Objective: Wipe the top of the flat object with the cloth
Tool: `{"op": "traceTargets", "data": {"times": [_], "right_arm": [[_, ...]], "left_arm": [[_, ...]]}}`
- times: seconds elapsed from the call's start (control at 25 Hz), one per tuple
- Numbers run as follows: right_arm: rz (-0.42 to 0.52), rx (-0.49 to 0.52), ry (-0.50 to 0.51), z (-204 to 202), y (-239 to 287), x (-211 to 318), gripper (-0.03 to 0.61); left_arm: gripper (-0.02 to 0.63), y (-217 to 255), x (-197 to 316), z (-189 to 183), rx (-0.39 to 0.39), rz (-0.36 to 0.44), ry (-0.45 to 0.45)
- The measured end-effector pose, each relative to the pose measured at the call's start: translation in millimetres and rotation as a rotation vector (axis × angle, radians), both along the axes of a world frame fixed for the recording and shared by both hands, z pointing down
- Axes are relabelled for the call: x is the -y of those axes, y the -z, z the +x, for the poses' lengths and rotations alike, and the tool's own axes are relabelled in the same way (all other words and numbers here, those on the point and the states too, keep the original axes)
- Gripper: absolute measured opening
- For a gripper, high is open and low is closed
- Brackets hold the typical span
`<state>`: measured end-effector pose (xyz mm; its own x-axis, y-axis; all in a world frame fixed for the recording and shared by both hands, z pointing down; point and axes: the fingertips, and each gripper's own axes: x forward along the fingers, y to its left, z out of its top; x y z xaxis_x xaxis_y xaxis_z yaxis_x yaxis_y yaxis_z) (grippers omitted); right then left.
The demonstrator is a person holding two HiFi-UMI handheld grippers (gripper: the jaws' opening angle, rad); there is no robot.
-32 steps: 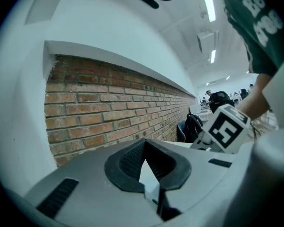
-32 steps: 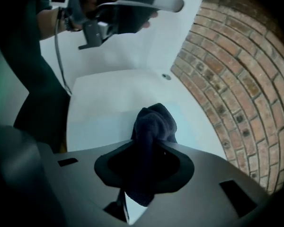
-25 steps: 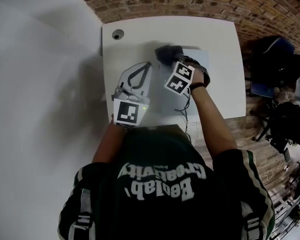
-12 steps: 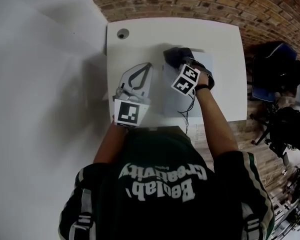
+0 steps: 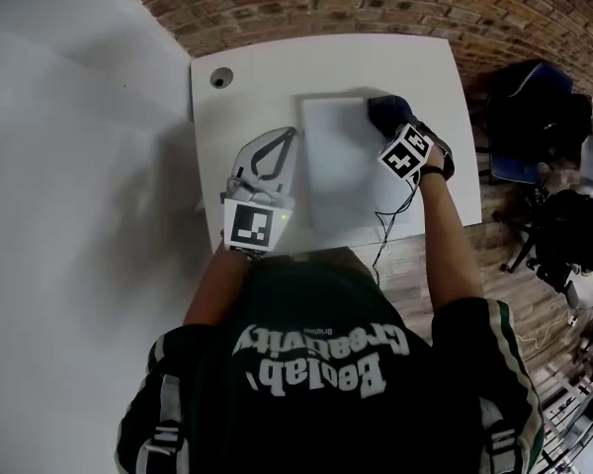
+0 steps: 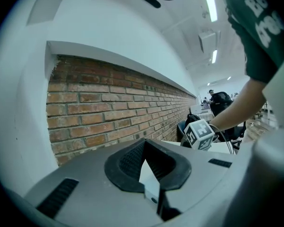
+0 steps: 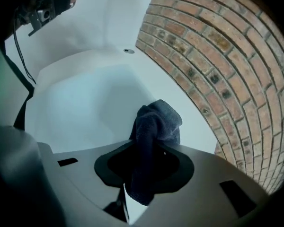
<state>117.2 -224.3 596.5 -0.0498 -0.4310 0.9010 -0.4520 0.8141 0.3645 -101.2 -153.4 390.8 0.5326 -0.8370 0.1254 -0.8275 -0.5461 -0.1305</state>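
Observation:
A pale flat rectangular object (image 5: 341, 171) lies on the white table (image 5: 247, 97). My right gripper (image 5: 389, 126) is shut on a dark blue cloth (image 5: 385, 110) and holds it down on the object's far right corner. In the right gripper view the cloth (image 7: 157, 124) hangs bunched out of the jaws of that gripper (image 7: 149, 148) onto the pale surface (image 7: 80, 108). My left gripper (image 5: 293, 132) rests on the table just left of the object, jaws together with nothing in them. In its own view that left gripper (image 6: 145, 148) points at the brick wall.
A round cable hole (image 5: 221, 77) sits in the table's far left corner. A thin cable (image 5: 387, 227) trails off the near edge. Dark bags and stands (image 5: 534, 117) crowd the floor to the right. Brick (image 5: 306, 8) runs along the table's far side.
My right gripper has swept the cloth across the flat object's far edge, from its left corner to its right corner. The left gripper has stayed put.

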Motion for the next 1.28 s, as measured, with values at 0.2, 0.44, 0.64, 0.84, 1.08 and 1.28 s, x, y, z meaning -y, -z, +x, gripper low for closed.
{"op": "traceTargets", "data": {"times": [0.2, 0.44, 0.64, 0.84, 1.08, 1.28], "right_arm": [[0.033, -0.003, 0.039, -20, 19, -2, 0.083], [0.042, 0.108, 0.253, -129, 47, -37, 0.084], [-0.045, 0.082, 0.366, -174, 13, -68, 0.084], [-0.065, 0.100, 0.355, -174, 0, -70, 0.083], [-0.063, 0.063, 0.277, -129, -2, -64, 0.083], [-0.070, 0.039, 0.136, -56, -3, -60, 0.083]], "left_arm": [[-0.005, 1, -2, 0, 0.007, 0.000, 0.006], [-0.005, 1, -4, -10, 0.028, 0.008, 0.024], [-0.005, -1, -6, -19, 0.006, -0.001, 0.053], [-0.005, -4, -7, -24, -0.004, -0.014, 0.060], [-0.005, -3, -5, -17, 0.013, 0.000, 0.037], [-0.005, -2, -5, -1, 0.014, 0.003, 0.001]]}}
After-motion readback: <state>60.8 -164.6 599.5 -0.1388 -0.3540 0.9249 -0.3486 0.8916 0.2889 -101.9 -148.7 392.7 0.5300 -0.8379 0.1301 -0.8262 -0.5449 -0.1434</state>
